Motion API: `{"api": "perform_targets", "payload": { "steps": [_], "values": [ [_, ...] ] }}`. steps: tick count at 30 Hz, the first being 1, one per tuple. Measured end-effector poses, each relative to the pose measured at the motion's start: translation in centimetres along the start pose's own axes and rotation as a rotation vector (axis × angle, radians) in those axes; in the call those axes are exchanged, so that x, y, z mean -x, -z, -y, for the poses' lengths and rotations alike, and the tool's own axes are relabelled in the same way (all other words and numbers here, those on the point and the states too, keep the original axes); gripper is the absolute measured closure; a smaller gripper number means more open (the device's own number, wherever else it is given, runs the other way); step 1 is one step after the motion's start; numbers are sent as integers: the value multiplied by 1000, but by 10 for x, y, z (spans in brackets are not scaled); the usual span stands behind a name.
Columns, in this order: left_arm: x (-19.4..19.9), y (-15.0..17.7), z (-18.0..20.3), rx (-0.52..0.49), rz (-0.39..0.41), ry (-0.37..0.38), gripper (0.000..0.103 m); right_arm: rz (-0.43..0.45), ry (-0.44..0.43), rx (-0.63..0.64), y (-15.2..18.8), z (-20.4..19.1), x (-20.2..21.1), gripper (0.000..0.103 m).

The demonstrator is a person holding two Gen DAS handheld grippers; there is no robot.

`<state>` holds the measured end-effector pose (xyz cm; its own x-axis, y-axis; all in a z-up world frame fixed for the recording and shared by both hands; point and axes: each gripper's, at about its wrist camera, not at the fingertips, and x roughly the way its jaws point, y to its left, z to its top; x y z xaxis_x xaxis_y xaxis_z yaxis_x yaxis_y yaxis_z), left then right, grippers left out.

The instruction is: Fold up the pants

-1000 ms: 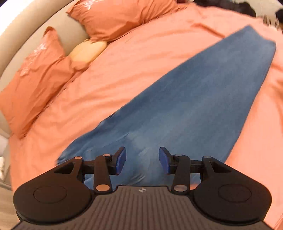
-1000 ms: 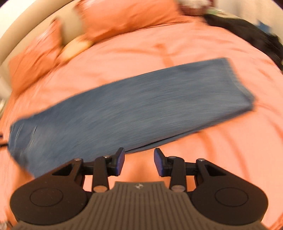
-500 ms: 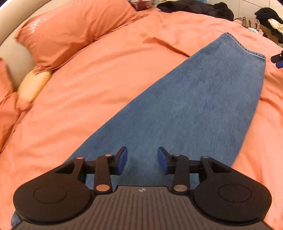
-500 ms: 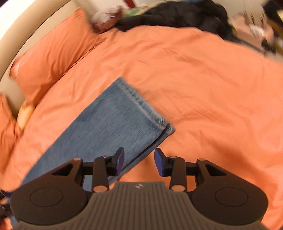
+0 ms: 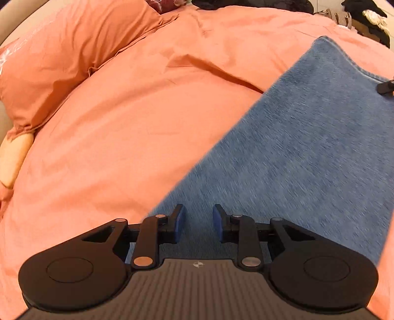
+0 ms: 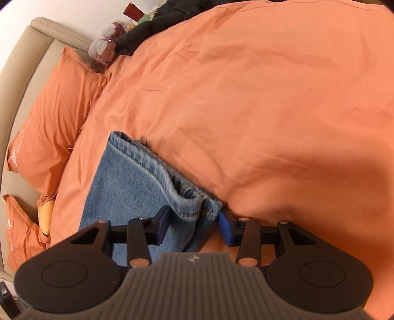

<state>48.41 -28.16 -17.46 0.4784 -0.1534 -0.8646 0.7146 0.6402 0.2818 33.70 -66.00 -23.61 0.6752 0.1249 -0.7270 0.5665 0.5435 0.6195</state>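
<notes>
Blue denim pants (image 5: 307, 152) lie flat, folded lengthwise, on an orange duvet (image 5: 128, 128). My left gripper (image 5: 198, 222) is open and hovers over the pants' near part. In the right wrist view the leg hems (image 6: 157, 169) show, with the near hem corner (image 6: 197, 209) between the open fingers of my right gripper (image 6: 194, 225). The jaws stand wide on either side of that corner and are not closed on it. A tip of the right gripper (image 5: 386, 86) shows at the far right edge of the left wrist view.
Orange pillows (image 6: 49, 115) and a yellow cushion (image 6: 45, 214) lie by the beige headboard (image 6: 29, 49). Dark clothes (image 6: 157, 22) and a bundle (image 6: 103, 49) sit at the far bed edge. The duvet (image 6: 270, 98) spreads wide to the right.
My right gripper has moved down to the leg hems so the hem corner now sits between its fingers. My left gripper has moved along the pants toward the hems.
</notes>
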Motion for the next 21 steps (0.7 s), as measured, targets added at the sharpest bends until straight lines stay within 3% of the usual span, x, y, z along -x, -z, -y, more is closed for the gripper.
{"api": "perform_targets", "payload": {
  "steps": [7,11,14,21],
  "values": [
    [-26,-20,2,38,-3,-27,79,22,47,123,3,-14,7,80],
    [-13,-23,8,2,3,-51,82,20,57,153,0,-22,13,83],
    [16,-16,11,-3,24,42,82,27,48,185,-1,-28,22,85],
    [50,23,65,-175,0,220,86,75,9,275,1,-52,49,87]
  ]
}}
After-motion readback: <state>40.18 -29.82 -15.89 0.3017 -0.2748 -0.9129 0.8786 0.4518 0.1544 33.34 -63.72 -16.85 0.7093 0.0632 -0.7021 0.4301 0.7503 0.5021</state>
